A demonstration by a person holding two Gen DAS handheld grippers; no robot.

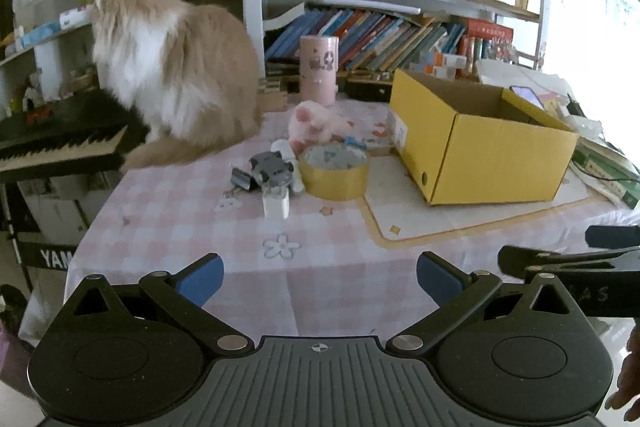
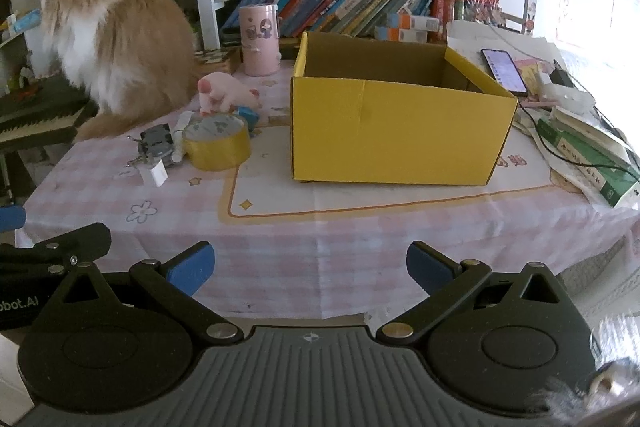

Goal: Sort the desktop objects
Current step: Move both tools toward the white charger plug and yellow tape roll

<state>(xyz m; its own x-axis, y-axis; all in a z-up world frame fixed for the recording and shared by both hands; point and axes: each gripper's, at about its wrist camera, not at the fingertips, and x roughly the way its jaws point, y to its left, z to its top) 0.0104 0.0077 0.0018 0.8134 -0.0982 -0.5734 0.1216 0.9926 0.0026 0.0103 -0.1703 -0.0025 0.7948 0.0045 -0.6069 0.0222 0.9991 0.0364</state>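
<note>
Both grippers spread, empty, at near table edge.
Left gripper [image 1: 318,277] and right gripper [image 2: 310,267] hold nothing. Yellow box [image 2: 400,123] open-topped; tape roll [image 2: 216,143], pink plush [image 2: 226,93], grey toy [image 2: 156,143], white block [image 2: 154,174] clustered left of box; cat [image 2: 116,55] beyond them.
</note>
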